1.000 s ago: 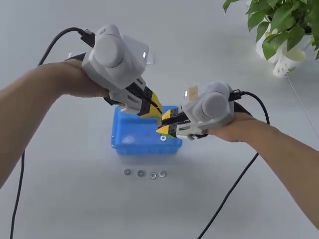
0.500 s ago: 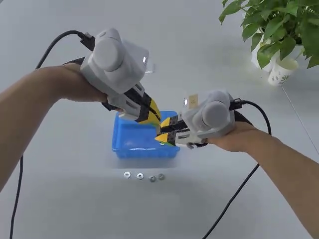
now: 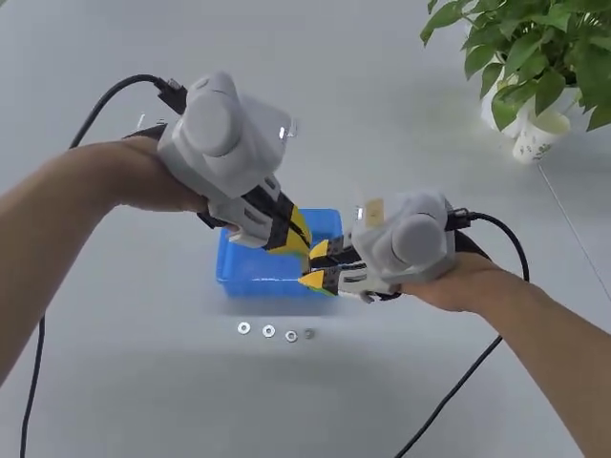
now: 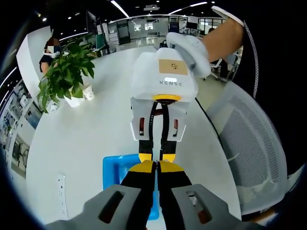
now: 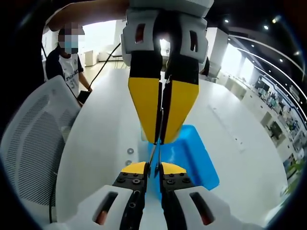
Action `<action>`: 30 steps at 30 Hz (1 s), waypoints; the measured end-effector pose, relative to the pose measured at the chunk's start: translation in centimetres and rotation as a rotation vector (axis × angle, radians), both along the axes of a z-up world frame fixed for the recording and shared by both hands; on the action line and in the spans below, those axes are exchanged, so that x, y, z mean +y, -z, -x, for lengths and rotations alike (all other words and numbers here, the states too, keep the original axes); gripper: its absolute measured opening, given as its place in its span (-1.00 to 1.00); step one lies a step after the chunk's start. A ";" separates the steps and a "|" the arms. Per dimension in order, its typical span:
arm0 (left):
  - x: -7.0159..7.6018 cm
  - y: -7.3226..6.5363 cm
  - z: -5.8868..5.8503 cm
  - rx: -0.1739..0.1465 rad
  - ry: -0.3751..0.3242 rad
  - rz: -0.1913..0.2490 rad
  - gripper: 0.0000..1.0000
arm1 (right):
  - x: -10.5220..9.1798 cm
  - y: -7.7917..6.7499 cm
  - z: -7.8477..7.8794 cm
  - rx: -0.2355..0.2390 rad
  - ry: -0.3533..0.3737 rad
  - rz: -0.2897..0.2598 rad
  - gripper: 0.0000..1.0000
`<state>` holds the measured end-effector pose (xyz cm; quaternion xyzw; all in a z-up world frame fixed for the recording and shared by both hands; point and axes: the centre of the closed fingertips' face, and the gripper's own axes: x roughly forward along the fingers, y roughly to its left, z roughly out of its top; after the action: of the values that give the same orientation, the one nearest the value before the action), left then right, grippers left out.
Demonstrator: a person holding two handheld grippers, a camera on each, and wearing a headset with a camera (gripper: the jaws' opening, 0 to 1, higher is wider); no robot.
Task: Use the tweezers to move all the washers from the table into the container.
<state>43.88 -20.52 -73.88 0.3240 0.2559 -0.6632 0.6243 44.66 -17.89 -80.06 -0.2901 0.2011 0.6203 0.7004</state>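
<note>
Left gripper [image 3: 302,243] and right gripper [image 3: 313,274] meet tip to tip over blue container [image 3: 250,279], both pinched shut on tweezers [image 5: 155,152]; four washers [image 3: 268,331] on table [image 3: 143,382] just beside it; likely risk: tweezers twist or drop if either pinch loosens.

On the worktop [image 3: 143,382], a row of washers [image 3: 268,331] lay just before the container [image 3: 250,282]; a potted plant [image 3: 535,67] stood well behind, to the right.
</note>
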 end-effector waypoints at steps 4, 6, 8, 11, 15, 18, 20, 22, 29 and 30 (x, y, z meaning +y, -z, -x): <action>-0.1 0.4 0.6 0.005 0.008 -0.007 -0.92 | 0.0 0.4 0.6 0.010 -0.001 -0.002 -0.78; -0.1 0.6 0.8 0.007 0.010 -0.010 -0.92 | 0.0 0.6 0.9 0.014 -0.001 -0.001 -0.78; -0.1 0.9 1.0 0.008 0.011 -0.009 -0.92 | -0.1 0.8 1.1 0.016 -0.001 0.000 -0.78; -0.2 1.2 1.3 0.012 0.011 -0.007 -0.92 | -0.2 1.2 1.4 0.024 -0.001 0.002 -0.78; -0.2 1.9 1.8 0.014 0.014 -0.013 -0.92 | -0.3 1.9 1.9 0.029 -0.003 0.010 -0.78; -0.2 2.3 2.1 0.018 0.016 -0.016 -0.92 | -0.3 2.3 2.3 0.036 -0.008 0.015 -0.78; -0.3 2.5 2.3 0.021 0.017 -0.016 -0.92 | -0.4 2.5 2.4 0.040 -0.009 0.015 -0.78; -0.3 2.8 2.4 0.025 0.017 -0.018 -0.92 | -0.3 2.7 2.7 0.043 -0.011 0.016 -0.78; -0.3 3.4 2.8 0.037 0.019 -0.022 -0.92 | -0.4 3.5 3.1 0.059 -0.013 0.018 -0.78; -0.3 3.6 2.8 0.039 0.018 -0.023 -0.92 | -0.4 3.6 3.1 0.063 -0.012 0.019 -0.78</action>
<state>41.06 -20.83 -77.44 0.3202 0.2726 -0.6719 0.6096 41.51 -18.24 -83.65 -0.2782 0.2270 0.6315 0.6873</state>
